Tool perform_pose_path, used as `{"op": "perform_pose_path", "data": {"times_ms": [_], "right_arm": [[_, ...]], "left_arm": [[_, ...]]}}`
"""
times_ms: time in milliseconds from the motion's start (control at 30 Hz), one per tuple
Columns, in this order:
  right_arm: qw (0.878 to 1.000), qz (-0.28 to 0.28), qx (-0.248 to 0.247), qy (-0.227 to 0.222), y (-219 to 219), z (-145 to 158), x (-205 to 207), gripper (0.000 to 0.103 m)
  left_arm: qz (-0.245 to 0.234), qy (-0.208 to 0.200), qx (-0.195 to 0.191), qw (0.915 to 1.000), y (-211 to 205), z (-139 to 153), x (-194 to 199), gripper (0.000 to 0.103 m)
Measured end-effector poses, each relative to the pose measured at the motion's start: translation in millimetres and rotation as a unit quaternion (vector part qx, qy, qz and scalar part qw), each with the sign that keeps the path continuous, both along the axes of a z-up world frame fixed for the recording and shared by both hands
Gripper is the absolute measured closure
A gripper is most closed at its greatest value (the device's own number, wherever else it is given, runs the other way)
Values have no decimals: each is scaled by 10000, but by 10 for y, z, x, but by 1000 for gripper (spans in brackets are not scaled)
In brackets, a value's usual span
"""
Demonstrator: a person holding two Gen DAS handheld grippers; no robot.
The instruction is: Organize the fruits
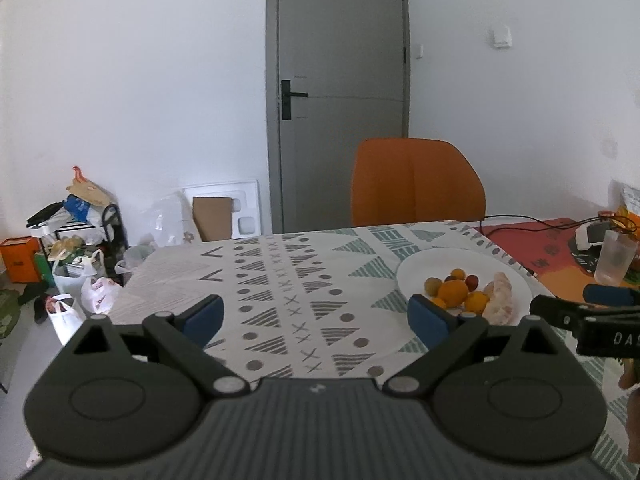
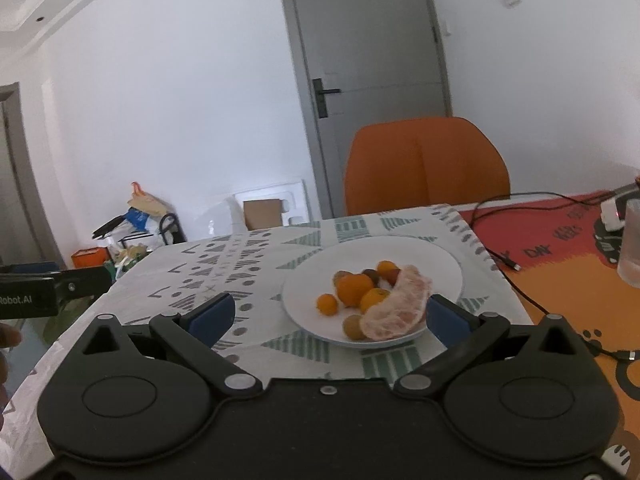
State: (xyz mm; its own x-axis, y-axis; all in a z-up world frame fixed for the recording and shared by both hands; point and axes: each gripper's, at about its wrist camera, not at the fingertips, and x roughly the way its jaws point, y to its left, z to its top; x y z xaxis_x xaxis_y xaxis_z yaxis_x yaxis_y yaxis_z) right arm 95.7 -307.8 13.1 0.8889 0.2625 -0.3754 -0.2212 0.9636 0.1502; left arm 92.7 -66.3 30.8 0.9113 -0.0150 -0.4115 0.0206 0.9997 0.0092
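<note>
A round white plate (image 2: 448, 264) heaped with small orange and brown fruits (image 2: 354, 289) and a peeled pink pomelo wedge (image 2: 396, 310) sits just ahead of the empty, wide-open right gripper (image 2: 330, 316), nearer than the equally open, empty left gripper (image 1: 316, 316).

Orange chair (image 2: 426, 164) behind table, grey door (image 1: 340, 92) beyond; glass (image 1: 616, 258) right, bags (image 1: 80, 280) left.
</note>
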Motion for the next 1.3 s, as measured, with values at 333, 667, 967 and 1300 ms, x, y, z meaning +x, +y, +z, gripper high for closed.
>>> {"op": "perform_pose_path", "data": {"times_ms": [333,667,967,1300], "right_arm": [[9998,214,11,42,215,138,-144,0],[9980,523,-321,121,415,158,-324,0],[9960,777,-389,228,537,186,-496,0],[9961,696,-399,361,555,103,-523,0]], "left_arm": [[214,30,-149,9997,333,0,-261,5],[379,180,-274,9987,550,-9,-531,5],[536,160,-500,9972,698,-10,-699,5],[593,160,-519,9968,713,-29,-798,5]]}}
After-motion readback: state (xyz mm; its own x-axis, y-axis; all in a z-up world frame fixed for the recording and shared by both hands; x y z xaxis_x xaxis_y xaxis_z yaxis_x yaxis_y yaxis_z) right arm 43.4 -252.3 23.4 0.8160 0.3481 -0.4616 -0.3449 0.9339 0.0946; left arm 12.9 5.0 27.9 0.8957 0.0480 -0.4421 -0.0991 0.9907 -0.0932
